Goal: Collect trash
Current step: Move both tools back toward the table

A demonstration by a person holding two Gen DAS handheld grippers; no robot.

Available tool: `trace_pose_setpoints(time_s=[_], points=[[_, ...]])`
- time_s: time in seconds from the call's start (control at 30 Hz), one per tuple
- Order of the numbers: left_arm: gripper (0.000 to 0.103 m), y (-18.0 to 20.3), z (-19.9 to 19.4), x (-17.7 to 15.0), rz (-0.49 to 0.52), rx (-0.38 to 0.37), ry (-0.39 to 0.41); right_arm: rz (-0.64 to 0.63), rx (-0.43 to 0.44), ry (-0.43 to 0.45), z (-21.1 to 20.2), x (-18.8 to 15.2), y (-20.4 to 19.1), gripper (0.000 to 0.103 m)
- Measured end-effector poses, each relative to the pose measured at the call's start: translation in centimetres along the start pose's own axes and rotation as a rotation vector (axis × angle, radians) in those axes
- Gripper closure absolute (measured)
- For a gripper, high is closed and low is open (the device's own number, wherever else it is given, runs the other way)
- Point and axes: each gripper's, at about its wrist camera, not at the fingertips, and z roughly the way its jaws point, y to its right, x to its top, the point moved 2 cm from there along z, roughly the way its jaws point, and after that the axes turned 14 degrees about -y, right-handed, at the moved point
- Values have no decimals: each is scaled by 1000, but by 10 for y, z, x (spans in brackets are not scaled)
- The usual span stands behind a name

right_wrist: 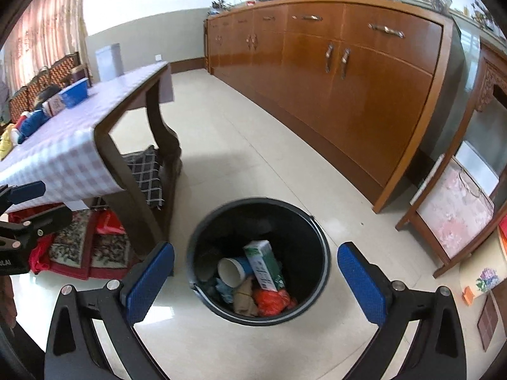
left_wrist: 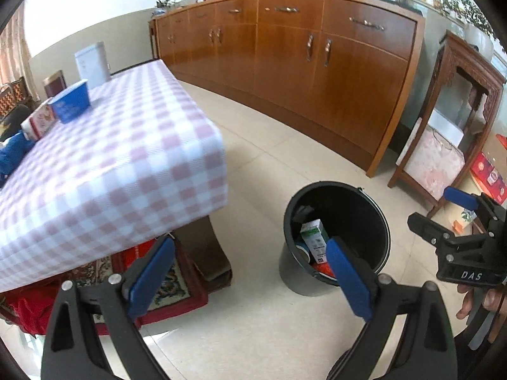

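On your left stands the table [right_wrist: 63, 155] under a pink-and-white checked cloth, carrying a blue tub [right_wrist: 74, 92] and a small carton [left_wrist: 38, 122]; a long wooden sideboard [right_wrist: 332, 72] lines the far wall across the pale tiled floor [right_wrist: 240, 164]. Between them, the black bin [right_wrist: 258, 261] on the floor holds a paper cup [right_wrist: 233, 270], a green-and-white carton [right_wrist: 263, 264] and red wrapping. Your left gripper [left_wrist: 250, 272] and right gripper [right_wrist: 256, 285] both gape wide, holding nothing.

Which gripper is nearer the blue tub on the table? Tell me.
Left. The left gripper hangs beside the table's corner; the right gripper hangs over the bin, farther from the blue tub.
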Motion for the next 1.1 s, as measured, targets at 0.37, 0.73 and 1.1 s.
trace_pose_setpoints(time_s=[0.37,0.73,1.1], points=[[5,-28,-40,-7,-56,32,73,-66,34,64,-31,10,-39,0],[4,-101,-91,-14,-185,131,171,-199,166,173,-58,48,-117,0],[4,-203,-117,-46,-369,251,205,-303,265,174,-67,86,-214,0]])
